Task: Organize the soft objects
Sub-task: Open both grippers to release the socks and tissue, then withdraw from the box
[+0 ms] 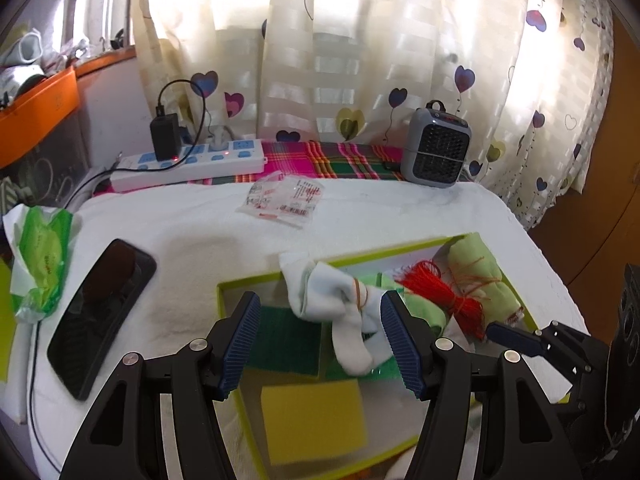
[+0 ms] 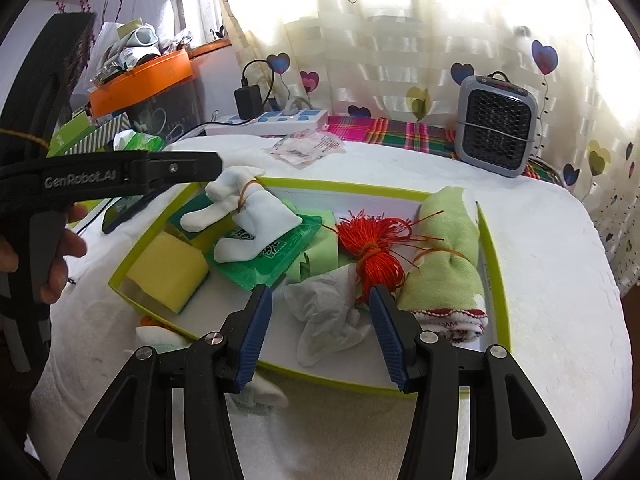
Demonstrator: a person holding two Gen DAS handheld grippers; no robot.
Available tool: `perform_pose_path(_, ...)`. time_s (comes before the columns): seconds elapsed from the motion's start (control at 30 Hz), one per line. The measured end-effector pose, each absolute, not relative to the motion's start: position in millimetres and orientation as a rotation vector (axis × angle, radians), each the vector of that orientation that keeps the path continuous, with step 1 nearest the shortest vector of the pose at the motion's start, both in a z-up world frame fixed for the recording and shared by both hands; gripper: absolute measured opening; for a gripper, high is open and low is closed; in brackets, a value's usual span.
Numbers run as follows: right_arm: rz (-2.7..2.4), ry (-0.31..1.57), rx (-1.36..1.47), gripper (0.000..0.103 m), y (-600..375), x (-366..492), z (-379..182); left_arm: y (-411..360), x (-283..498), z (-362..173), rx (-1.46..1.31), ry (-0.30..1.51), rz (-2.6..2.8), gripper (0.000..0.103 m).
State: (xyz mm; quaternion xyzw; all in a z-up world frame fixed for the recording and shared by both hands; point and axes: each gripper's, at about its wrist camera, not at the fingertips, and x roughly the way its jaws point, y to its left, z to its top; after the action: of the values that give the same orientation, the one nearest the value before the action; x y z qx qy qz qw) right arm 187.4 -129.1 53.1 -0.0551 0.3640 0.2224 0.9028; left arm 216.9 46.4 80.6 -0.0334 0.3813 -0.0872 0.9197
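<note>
Now: both my fingers wide, empty. Left gripper (image 1: 320, 336) over sock bundle (image 1: 340, 312); risk snagging box rim (image 1: 256, 280), dragging red thread (image 2: 372, 244).

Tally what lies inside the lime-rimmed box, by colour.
White: 2, sock bundle, crumpled tissue
Green: 3, towel roll, packet, folded cloth
Yellow: 1, sponge
Red: 1, string bundle
Total: 7
</note>
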Motion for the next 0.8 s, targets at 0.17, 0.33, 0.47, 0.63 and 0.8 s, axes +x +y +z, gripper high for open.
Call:
perform_pose_path(0.17,0.454,0.750,-0.111,0.053,-130,179,55,50,200,80,-0.070,0.789,-0.173,0.062)
perform_pose_path(0.33,0.453,0.744,-0.108,0.054,-130,169,57,51,184,78,-0.058,0.793,-0.164,0.062)
perform_pose_path(0.47,0.449,0.743,-0.105,0.054,-130,162,58,53,170,76,-0.053,0.786,-0.155,0.062)
perform_pose_path(0.63,0.449,0.742,-0.104,0.054,-128,153,59,54,154,74,-0.025,0.768,-0.131,0.062)
perform_pose_path(0.8,0.453,0.740,-0.103,0.054,-124,143,60,57,139,69,-0.040,0.777,-0.130,0.062)
